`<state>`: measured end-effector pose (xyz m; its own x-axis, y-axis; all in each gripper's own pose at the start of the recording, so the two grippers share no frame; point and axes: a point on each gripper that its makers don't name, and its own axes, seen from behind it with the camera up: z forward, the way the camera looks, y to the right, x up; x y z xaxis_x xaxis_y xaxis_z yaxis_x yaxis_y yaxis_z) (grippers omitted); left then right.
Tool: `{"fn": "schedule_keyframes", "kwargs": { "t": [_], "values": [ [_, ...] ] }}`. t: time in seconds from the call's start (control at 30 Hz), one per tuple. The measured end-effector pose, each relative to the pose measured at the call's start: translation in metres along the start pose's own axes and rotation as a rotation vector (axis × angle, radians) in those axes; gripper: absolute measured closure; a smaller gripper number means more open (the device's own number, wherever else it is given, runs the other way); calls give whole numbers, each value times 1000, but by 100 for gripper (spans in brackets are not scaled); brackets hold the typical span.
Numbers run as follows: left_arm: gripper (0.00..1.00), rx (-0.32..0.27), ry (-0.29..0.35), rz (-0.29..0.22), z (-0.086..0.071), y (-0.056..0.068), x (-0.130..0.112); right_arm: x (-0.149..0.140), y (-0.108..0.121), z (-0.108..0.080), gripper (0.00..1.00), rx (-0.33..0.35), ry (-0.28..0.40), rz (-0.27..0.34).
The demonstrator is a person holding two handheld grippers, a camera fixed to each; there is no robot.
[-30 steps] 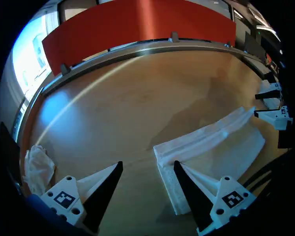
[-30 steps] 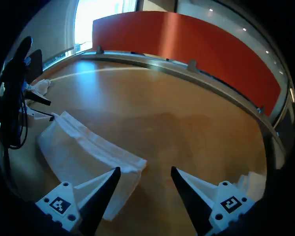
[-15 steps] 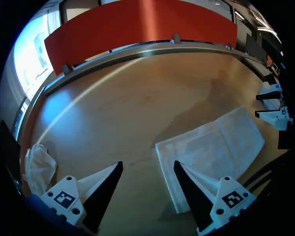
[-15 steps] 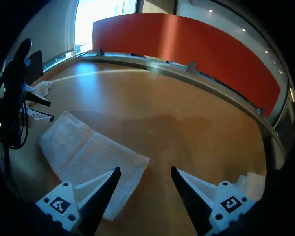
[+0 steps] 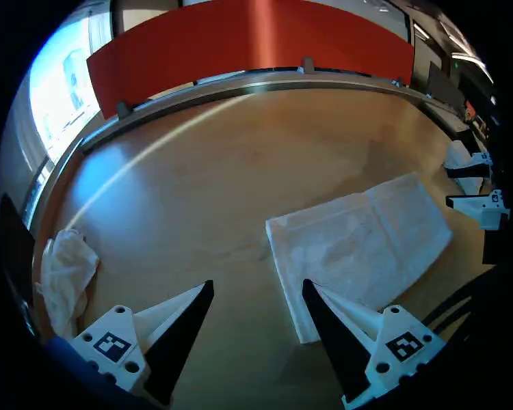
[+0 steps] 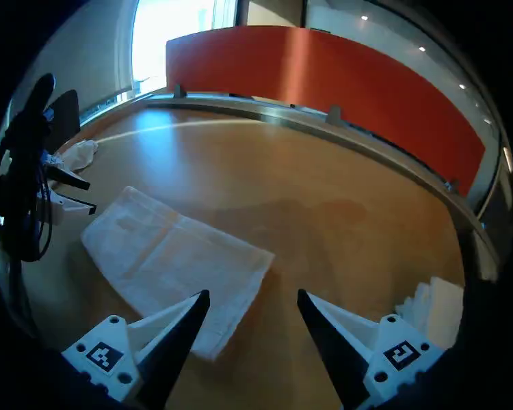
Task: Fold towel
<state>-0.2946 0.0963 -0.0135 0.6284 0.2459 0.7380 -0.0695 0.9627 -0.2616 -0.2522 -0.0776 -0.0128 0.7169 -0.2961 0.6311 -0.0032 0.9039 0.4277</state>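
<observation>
A white towel (image 5: pixel 362 242) lies flat and folded on the wooden table (image 5: pixel 243 171), with a crease across it. In the left gripper view my left gripper (image 5: pixel 256 307) is open, its right finger over the towel's near corner, nothing between the fingers. In the right gripper view the same towel (image 6: pixel 178 256) lies ahead and to the left of my right gripper (image 6: pixel 250 314), which is open and empty, its left finger over the towel's near edge. The right gripper (image 5: pixel 472 188) also appears at the far right of the left gripper view, the left gripper (image 6: pixel 68 191) at the far left of the right gripper view.
A crumpled white cloth (image 5: pixel 61 280) lies at the table's left edge, seen too as the cloth (image 6: pixel 79 154) in the right gripper view. A stack of folded white towels (image 6: pixel 438 311) sits at the right. An orange divider panel (image 5: pixel 256 48) on a metal rail bounds the far edge.
The towel's raised far fold has dropped flat onto the table. Both grippers have drawn back slightly from the towel, still open.
</observation>
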Motion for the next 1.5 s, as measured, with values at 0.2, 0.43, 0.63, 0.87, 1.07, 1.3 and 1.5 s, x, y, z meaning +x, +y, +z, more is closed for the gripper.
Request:
{"fn": "schedule_keyframes", "kwargs": {
  "t": [0.2,0.43,0.63,0.87,1.07,1.3,1.5],
  "values": [
    [4,-1,-13,-12,-10,1,-19,-12,-7,-14,1,-1,1,19],
    [4,0,-13,-28,-16,2,-28,-20,-10,-21,1,3,-3,28],
    [4,8,-3,-55,-25,-1,-32,-17,-14,-22,1,21,9,11],
    [4,27,6,-104,-45,-9,-45,-15,-24,-23,1,70,12,-28],
    [4,49,11,-127,-63,-17,-61,-19,-32,-22,1,109,6,-63],
    [3,60,9,-151,-75,-21,-74,-23,-36,-20,1,133,-3,-96],
    [4,65,13,-168,-88,-23,-81,-35,-37,-16,1,145,-33,-117]
  ]
}}
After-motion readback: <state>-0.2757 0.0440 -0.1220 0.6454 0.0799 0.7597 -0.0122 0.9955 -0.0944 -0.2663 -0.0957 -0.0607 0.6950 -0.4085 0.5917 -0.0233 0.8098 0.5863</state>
